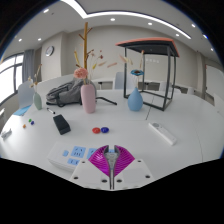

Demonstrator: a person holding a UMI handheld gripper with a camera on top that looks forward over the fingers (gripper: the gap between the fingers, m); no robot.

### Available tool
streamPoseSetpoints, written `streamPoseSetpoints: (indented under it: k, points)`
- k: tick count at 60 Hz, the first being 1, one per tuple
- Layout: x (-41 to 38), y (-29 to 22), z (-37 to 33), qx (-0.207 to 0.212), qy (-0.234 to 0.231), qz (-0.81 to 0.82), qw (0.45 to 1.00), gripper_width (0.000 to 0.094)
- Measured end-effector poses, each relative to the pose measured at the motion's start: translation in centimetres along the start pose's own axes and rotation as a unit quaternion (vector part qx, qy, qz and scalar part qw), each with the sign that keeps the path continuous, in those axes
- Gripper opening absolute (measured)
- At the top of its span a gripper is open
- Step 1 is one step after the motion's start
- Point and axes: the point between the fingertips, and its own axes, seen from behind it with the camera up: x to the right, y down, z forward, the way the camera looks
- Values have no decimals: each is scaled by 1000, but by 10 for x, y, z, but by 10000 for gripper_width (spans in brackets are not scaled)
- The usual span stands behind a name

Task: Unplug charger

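White table [150,140] in bright office. Gripper [110,160] pads pressed together, holding nothing. Well beyond fingers: pink vase [89,97], blue vase [135,99], black remote-like block [61,124]. Charger not identifiable; unplugging not yet started.

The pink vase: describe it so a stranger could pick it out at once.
On the white table, look beyond the tool toward the far side. The tall pink ceramic vase stands there holding bare branches, left of a shorter blue vase. Only it is pink and holds branches.
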Motion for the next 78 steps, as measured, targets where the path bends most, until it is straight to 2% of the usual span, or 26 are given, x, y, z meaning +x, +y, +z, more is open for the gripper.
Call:
streamPoseSetpoints:
  k: [4, 8, 10, 13, 19, 27, 37, 43, 49, 51, 55, 58, 62, 69, 78]
  points:
    - [1, -8, -6, 6, -6, 18, 1000, 27]
    - [13, -58, -22, 81, 16, -23, 996, 27]
    - [9, -85, -32, 96, 4, -24, 995, 26]
    - [8, -110, -41, 99, -17, 2, 995, 28]
    - [40, -146, -60, 116, 4, -12, 993, 36]
    - [87, -135, -61, 87, 33, -9, 996, 40]
    - [130, -60, -40, 21, 55, -9, 998, 67]
    - [129, -25, -26, -10, 41, -18, 999, 105]
    - [129, 3, -17, -34, 33, -19, 999, 241]
    - [130, 8, -16, -42, 37, -19, 998, 413]
    - [132, 11, -26, -53, 42, -9, 998, 873]
    - [130, 6, -35, -55, 37, -2, 998, 809]
    - [125, -8, -62, -50, 33, 5, 998, 865]
    - [119, -34, -129, -50, 38, 6, 998, 846]
    - [97, -54, -235, -65, 23, 9, 998, 853]
